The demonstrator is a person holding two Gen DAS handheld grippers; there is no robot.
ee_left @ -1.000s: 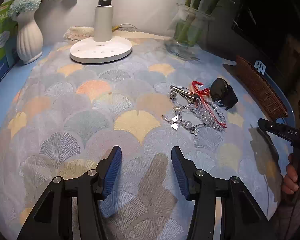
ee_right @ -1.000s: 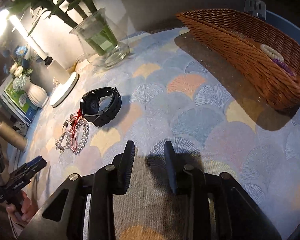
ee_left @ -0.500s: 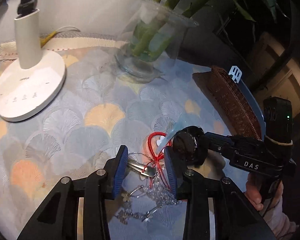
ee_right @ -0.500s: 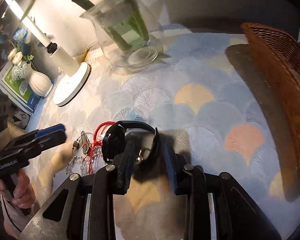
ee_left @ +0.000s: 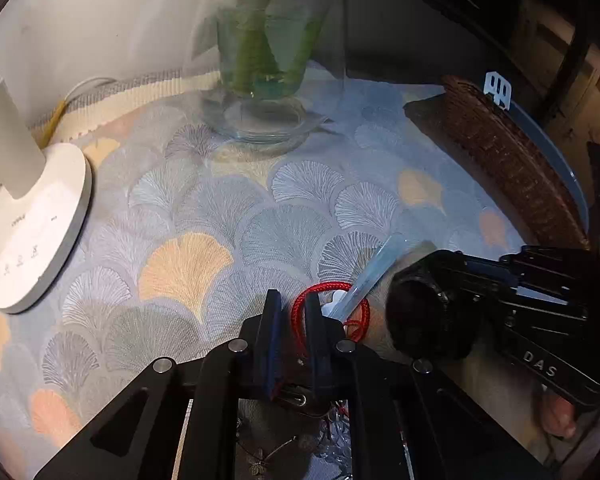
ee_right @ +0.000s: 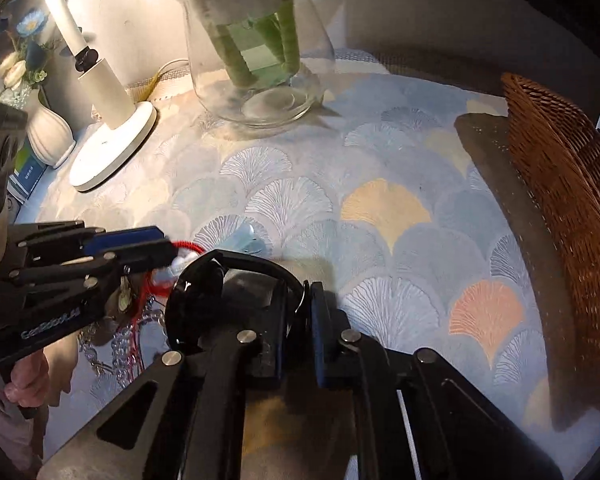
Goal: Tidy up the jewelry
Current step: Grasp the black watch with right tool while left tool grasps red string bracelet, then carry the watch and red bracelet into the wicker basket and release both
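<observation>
On the fan-patterned cloth a jewellery pile lies between both grippers. My left gripper (ee_left: 294, 314) points down at it, jaws closing, and its blue pads pinch the red cord bracelet (ee_left: 325, 289). A pale plastic tag (ee_left: 374, 274) sticks out of the cord. In the right wrist view clear bead strands (ee_right: 126, 340) lie under that gripper. My right gripper (ee_right: 300, 304) has its jaws closing on the strap of the black watch (ee_right: 196, 292), which the left wrist view shows to the right of the cord (ee_left: 420, 320).
A wicker basket (ee_right: 560, 184) stands at the right edge of the table. A glass vase with green stems (ee_right: 256, 52) stands at the back, a white lamp base (ee_right: 112, 148) and a white flower vase (ee_right: 50, 136) at the back left. A hand (ee_right: 24, 380) holds the left gripper.
Both grippers came in over the pile and their jaws narrowed. The left now pinches the red cord, the right the watch strap. The right hand hardly shifted in the last half second.
</observation>
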